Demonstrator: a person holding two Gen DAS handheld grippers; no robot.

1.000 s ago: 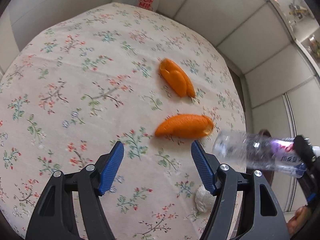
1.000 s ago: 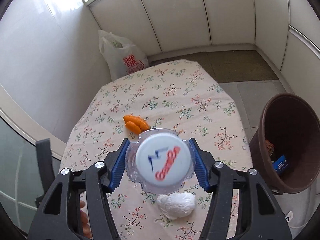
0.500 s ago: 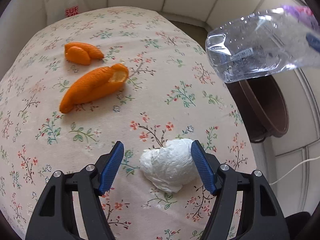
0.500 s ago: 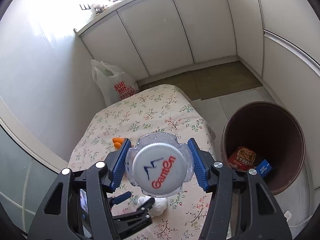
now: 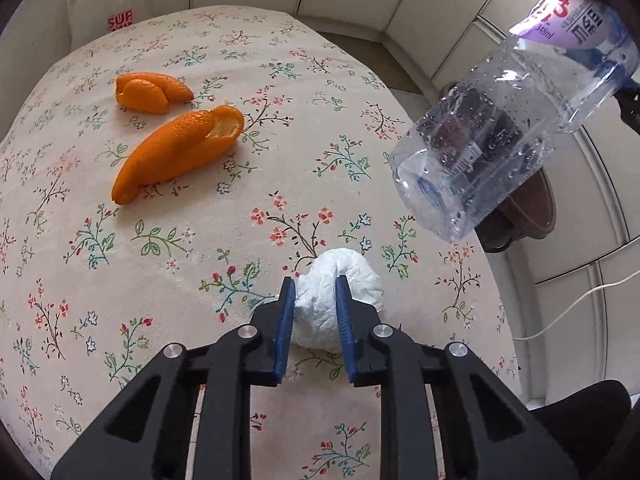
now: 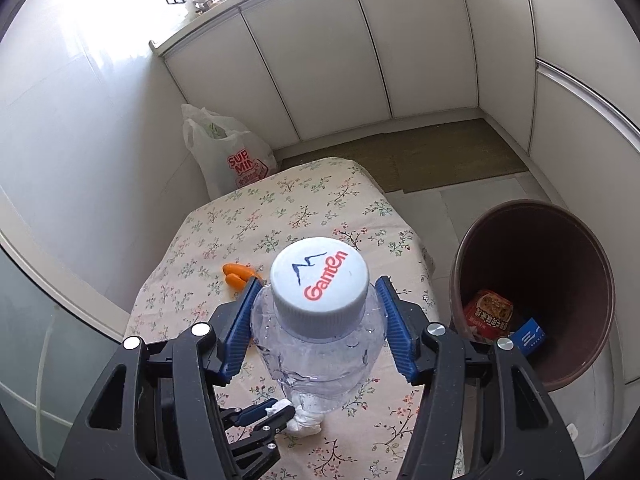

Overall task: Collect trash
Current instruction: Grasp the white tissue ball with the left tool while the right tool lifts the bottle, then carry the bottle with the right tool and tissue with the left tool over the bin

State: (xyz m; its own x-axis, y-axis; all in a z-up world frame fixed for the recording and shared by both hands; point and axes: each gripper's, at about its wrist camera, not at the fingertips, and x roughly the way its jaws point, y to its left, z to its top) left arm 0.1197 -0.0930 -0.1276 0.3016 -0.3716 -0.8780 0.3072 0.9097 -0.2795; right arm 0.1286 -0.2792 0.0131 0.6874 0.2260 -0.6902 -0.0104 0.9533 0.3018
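Left gripper [image 5: 315,292] pinching the crumpled white tissue [image 5: 340,300], blue pads pressed into its near side, wad resting on the flowered tablecloth [image 5: 200,240] close to the table's right edge. Ahead and to the left of those tips, well apart: two orange peels, the larger [image 5: 176,152] nearer, the smaller [image 5: 150,90] beyond it. Wide bare cloth between peels and tissue.

Right gripper [image 6: 316,320] clamped on the clear plastic bottle [image 6: 320,344] just under its white cap [image 6: 319,280], cap facing the camera, held high above the table. Beyond its right finger, off the table edge, the brown bin [image 6: 580,360] on the floor, open, with a red packet [image 6: 488,314] and a blue carton [image 6: 528,336] inside.

Only from the left wrist: the bottle's purple label [image 5: 568,20] and wet, beaded wall, its top cut off by the frame; bin mostly hidden behind the bottle. Only from the right wrist: the bin's inside, the white shopping bag [image 6: 228,152] past the far table end, and open floor beside the table. Lower bottle covering part of the tissue there; peels half hidden behind the left finger.
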